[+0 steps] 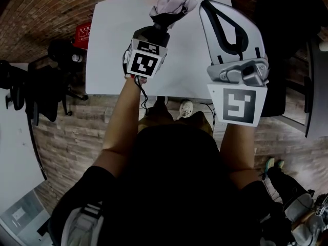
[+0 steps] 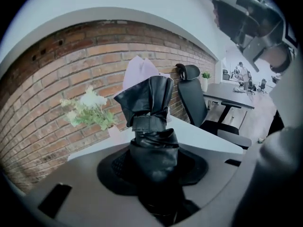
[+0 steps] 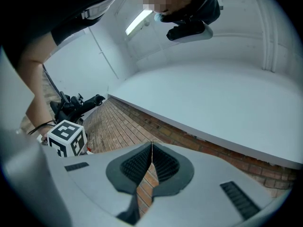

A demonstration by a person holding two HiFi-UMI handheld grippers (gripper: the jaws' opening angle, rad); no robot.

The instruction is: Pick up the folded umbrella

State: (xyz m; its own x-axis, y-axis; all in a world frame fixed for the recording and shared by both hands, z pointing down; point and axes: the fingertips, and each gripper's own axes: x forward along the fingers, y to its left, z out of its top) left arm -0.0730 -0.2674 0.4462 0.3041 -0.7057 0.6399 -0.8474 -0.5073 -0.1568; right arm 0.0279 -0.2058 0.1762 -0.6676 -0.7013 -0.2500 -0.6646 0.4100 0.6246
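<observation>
While the left gripper (image 1: pixel 162 26) clamps the folded umbrella (image 2: pixel 149 109), the right gripper (image 3: pixel 151 148) is closed.

We see soft, even indoor light; a ceiling lamp (image 3: pixel 139 21) glares; fisheye corners darken; the near umbrella (image 2: pixel 151 150) blurs.

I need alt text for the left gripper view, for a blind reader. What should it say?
The left gripper grips a folded black fabric umbrella, held over a white table. Behind it are a red brick wall, a white-flowered green plant and a black office chair.
</observation>
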